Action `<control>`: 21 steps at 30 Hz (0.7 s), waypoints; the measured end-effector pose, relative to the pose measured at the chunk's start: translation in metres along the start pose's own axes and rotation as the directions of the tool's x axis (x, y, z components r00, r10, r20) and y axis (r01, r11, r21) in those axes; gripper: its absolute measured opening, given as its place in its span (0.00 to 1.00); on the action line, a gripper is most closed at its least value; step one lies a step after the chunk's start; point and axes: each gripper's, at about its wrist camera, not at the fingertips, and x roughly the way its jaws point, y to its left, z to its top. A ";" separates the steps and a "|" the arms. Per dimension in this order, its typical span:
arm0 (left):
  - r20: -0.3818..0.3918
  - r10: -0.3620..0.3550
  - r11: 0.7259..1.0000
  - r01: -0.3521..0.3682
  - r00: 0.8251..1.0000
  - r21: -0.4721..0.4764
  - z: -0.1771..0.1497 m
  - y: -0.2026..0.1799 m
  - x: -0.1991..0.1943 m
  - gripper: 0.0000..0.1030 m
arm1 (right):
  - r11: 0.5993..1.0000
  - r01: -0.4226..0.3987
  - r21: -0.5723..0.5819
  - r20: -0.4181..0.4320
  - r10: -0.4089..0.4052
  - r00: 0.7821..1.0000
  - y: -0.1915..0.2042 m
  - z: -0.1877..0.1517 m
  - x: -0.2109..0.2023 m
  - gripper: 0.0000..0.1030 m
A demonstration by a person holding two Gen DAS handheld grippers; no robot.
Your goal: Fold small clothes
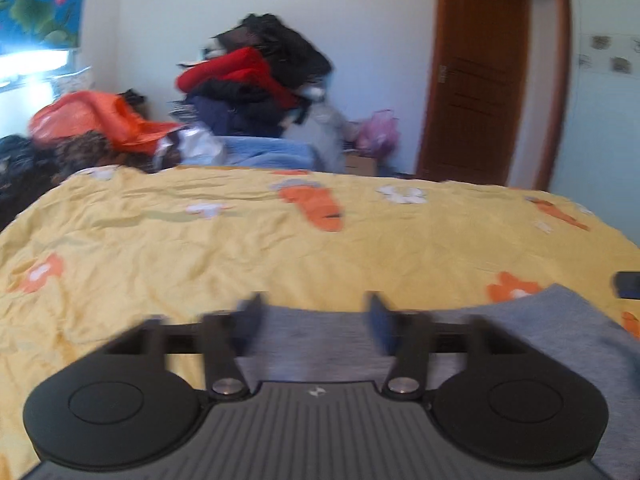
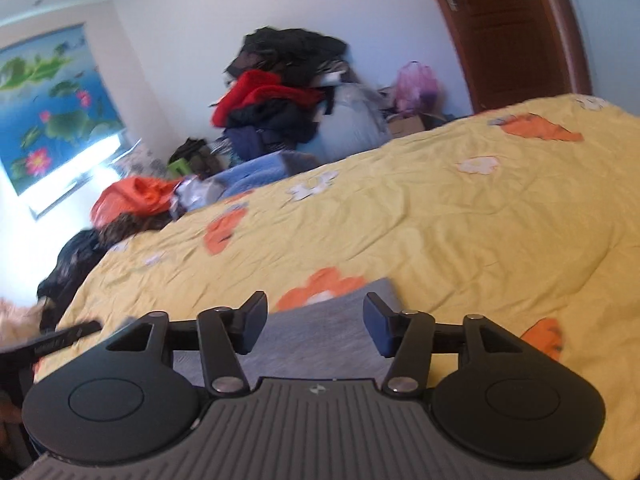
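A small grey garment [image 1: 560,336] lies flat on the yellow bedspread [image 1: 280,256] at the near edge of the bed. My left gripper [image 1: 314,320] is open and empty, its fingers spread just above the grey cloth. In the right wrist view the same grey garment [image 2: 316,332] lies under my right gripper [image 2: 316,320], which is also open and empty above it. The near part of the garment is hidden under both gripper bodies.
The bedspread has orange carrot and flower prints. Beyond the far edge a pile of dark and red clothes [image 1: 256,88], an orange bag [image 1: 100,120] and a pink bag [image 1: 378,132] stand against the wall. A brown door [image 1: 480,68] is at the right. A dark object [image 1: 628,284] lies at the right edge.
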 end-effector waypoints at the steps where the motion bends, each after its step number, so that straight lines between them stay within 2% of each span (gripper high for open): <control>1: -0.009 -0.015 1.000 0.015 1.000 0.023 -0.002 -0.011 0.004 0.89 | 0.999 0.014 -0.038 -0.018 -0.015 1.000 0.008 -0.005 0.007 0.59; 4: -0.088 -0.008 0.998 0.013 0.996 0.060 -0.013 -0.029 0.026 0.88 | 0.988 0.117 -0.102 -0.067 -0.124 0.990 0.019 -0.020 0.035 0.60; 6: -0.161 0.015 0.999 -0.006 0.987 0.054 -0.026 -0.025 0.042 0.88 | 0.968 0.194 -0.159 -0.092 -0.210 0.973 0.012 -0.034 0.051 0.60; 7: -0.203 0.020 0.999 -0.011 0.979 0.043 -0.032 -0.019 0.050 0.88 | 0.965 0.193 -0.177 -0.060 -0.206 0.977 0.006 -0.040 0.050 0.60; 8: -0.208 -0.004 1.000 0.006 0.978 0.009 -0.034 -0.011 0.052 0.89 | 0.978 0.169 -0.121 -0.060 -0.177 0.982 -0.003 -0.038 0.046 0.60; 10: -0.183 -0.057 0.996 0.044 0.982 -0.074 -0.036 0.006 0.051 0.89 | 0.984 0.162 -0.079 -0.053 -0.166 0.985 -0.014 -0.037 0.043 0.60; 13: -0.184 -0.072 0.994 0.056 0.980 -0.090 -0.034 0.014 0.059 0.89 | 0.975 0.186 -0.120 -0.058 -0.193 0.979 -0.009 -0.037 0.046 0.60; 15: -0.192 -0.043 0.997 0.030 0.980 -0.069 -0.033 0.011 0.059 0.89 | 0.959 0.222 -0.174 -0.058 -0.235 0.970 0.001 -0.038 0.048 0.60; 18: -0.155 0.112 0.994 -0.108 0.982 0.029 -0.035 -0.009 0.033 0.89 | 0.943 0.281 -0.178 0.005 -0.285 0.959 0.020 -0.039 0.023 0.63; 19: -0.134 0.132 0.990 -0.126 0.982 0.056 -0.039 -0.017 0.018 0.89 | 0.951 0.260 -0.166 0.033 -0.258 0.966 0.027 -0.041 0.009 0.65; 20: -0.114 0.123 0.990 -0.115 0.986 0.076 -0.042 -0.025 0.003 0.89 | 0.963 0.218 -0.158 0.050 -0.213 0.976 0.034 -0.043 -0.003 0.67; 21: -0.093 0.091 0.992 -0.082 0.991 0.093 -0.047 -0.034 -0.012 0.89 | 0.969 0.186 -0.162 0.057 -0.179 0.982 0.041 -0.047 -0.011 0.74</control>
